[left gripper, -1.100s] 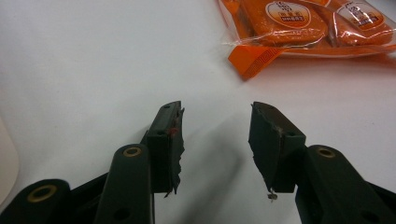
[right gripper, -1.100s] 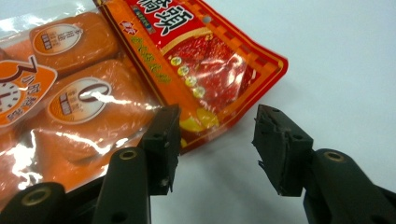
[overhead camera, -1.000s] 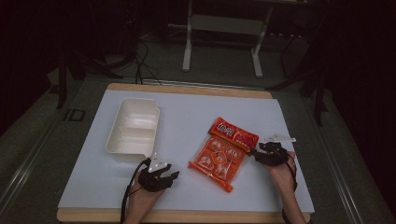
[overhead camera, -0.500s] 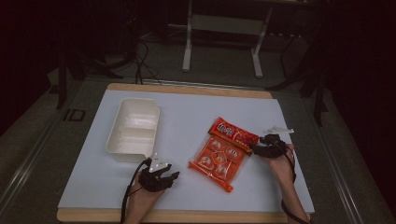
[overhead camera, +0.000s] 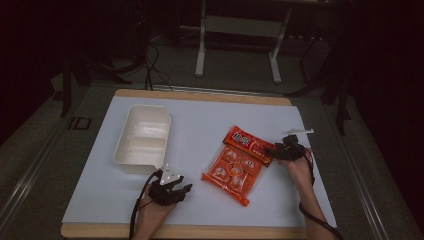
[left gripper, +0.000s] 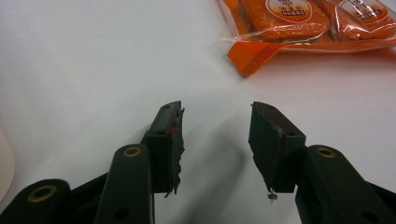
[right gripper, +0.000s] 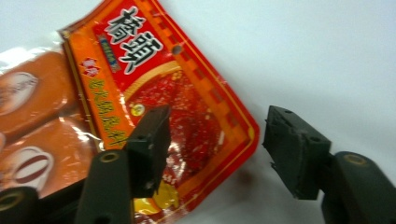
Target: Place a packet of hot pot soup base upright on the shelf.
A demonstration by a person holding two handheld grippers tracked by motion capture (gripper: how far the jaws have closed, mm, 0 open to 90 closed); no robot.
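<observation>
An orange and red snack bag [overhead camera: 239, 158] lies flat on the white table mat, with several round packets inside. My right gripper [overhead camera: 278, 150] is open at the bag's red header corner [right gripper: 196, 112]; one jaw stands over the header, the other over bare mat beside it. My left gripper [overhead camera: 176, 187] rests open near the front edge, left of the bag. In the left gripper view the bag's lower corner [left gripper: 254, 58] lies ahead and right of the open jaws [left gripper: 215, 135], which hold nothing.
A white two-compartment tray [overhead camera: 144, 138] sits at the left of the mat [overhead camera: 200, 125], just behind my left gripper. The wooden table edge [overhead camera: 200, 231] runs along the front. A metal stand [overhead camera: 240, 30] rises beyond the table.
My right gripper has moved left and slightly forward, to the bag's red header corner. The left gripper and the bag have stayed put.
</observation>
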